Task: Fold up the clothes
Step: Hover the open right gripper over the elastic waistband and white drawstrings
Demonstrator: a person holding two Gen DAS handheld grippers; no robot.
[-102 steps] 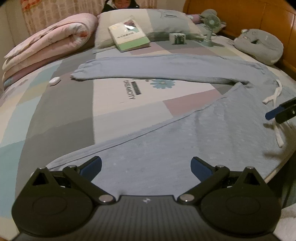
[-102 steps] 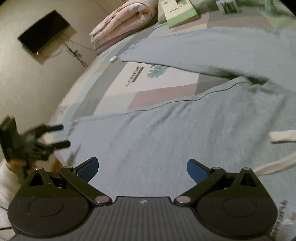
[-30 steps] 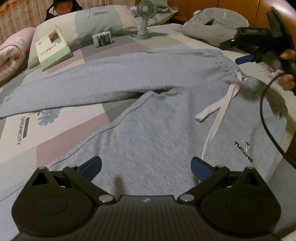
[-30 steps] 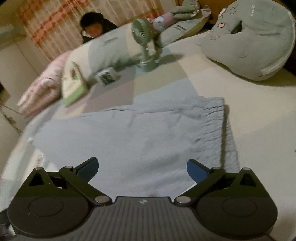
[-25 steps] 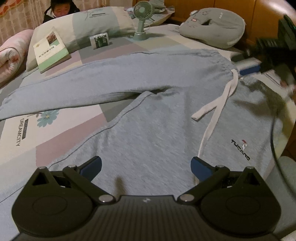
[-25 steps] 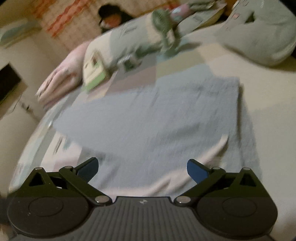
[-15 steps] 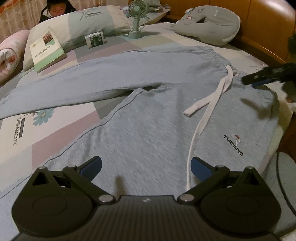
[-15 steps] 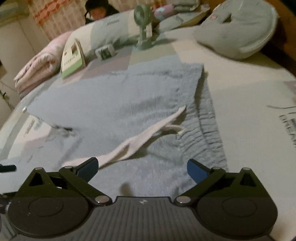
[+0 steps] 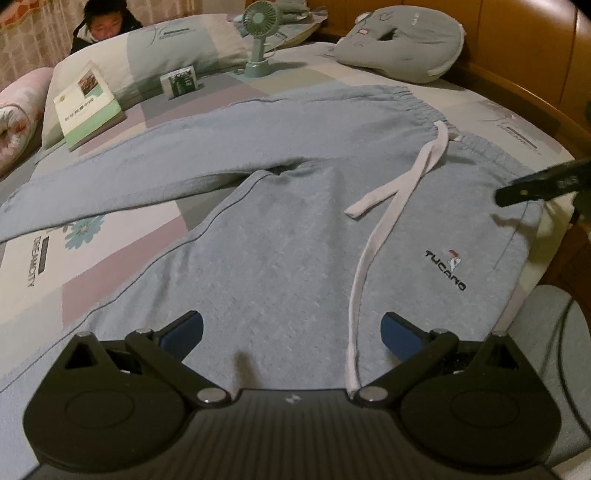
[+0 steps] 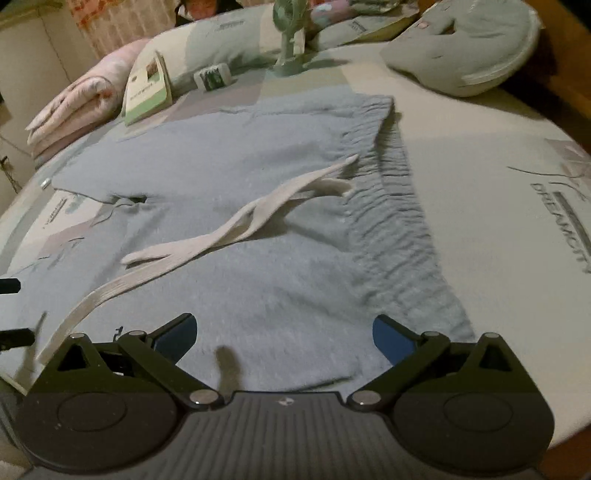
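Two tools are in my hands, both spread wide with nothing between their blue pads. My left tool hovers low over a pair of light blue sweatpants that lies flat on the bed. Directly ahead of it is the nearer leg of the pants, running off to my left, while the farther leg stretches left across the bed behind it. A white drawstring trails from the elastic waistband down toward this tool, its long end reaching almost to the right finger. Printed black lettering, the logo, sits on the hip to the right of the drawstring.

My right tool hangs just above the waist end of the same pants, near the bed's edge. From this view, the gathered waistband runs away from the right finger, and the drawstring crosses the cloth to the left. In the left view this tool shows as a dark, blurred tip over the waistband's near corner.

Farther back on the bed sit a green-covered book, a small box, a small green desk fan and a grey cushion. A person sits behind the pillow at the head of the bed. A rolled pink quilt lies at the left.
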